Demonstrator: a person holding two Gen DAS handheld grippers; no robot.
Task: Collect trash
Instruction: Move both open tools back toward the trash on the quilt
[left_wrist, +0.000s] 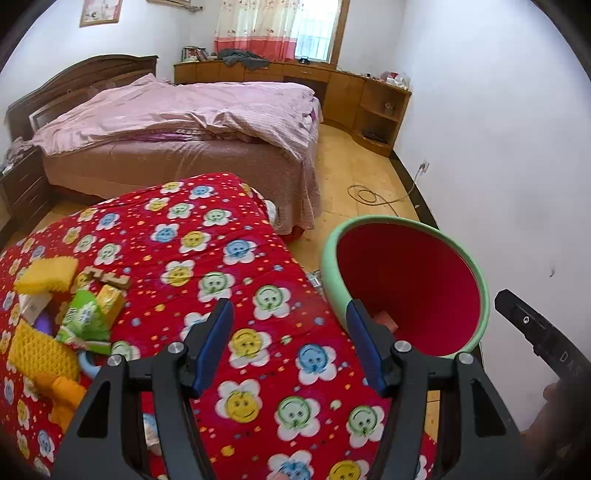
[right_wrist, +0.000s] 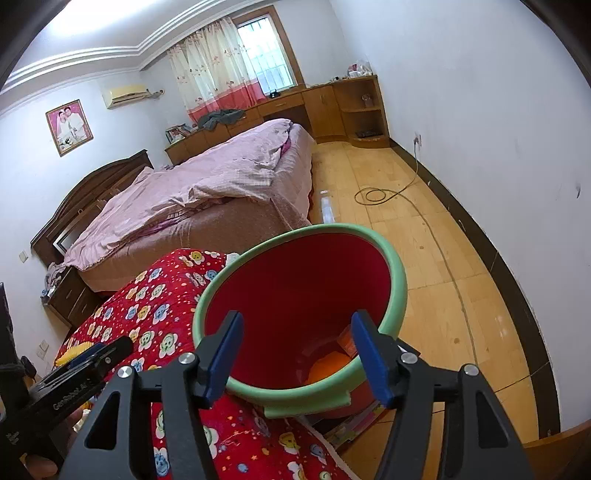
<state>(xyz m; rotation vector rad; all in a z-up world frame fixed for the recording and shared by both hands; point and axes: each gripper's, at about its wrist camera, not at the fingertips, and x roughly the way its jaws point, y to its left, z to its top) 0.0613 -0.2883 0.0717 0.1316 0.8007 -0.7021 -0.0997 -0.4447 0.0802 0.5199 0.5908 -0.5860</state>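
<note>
Your right gripper (right_wrist: 297, 354) hangs spread and empty directly over the bin (right_wrist: 397, 280), and your left gripper (left_wrist: 290, 345), also spread and empty, hovers above the red surface (left_wrist: 258, 236). Reaching left in haste may scatter the trash pile (left_wrist: 70, 314) off the quilted surface edge. The pile appears to be crumpled wrappers and yellow pieces; motion blur prevents firm identification.

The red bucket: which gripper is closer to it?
Right. The right gripper hangs open over the bucket; the left gripper is beside it, above the flowered blanket.
</note>
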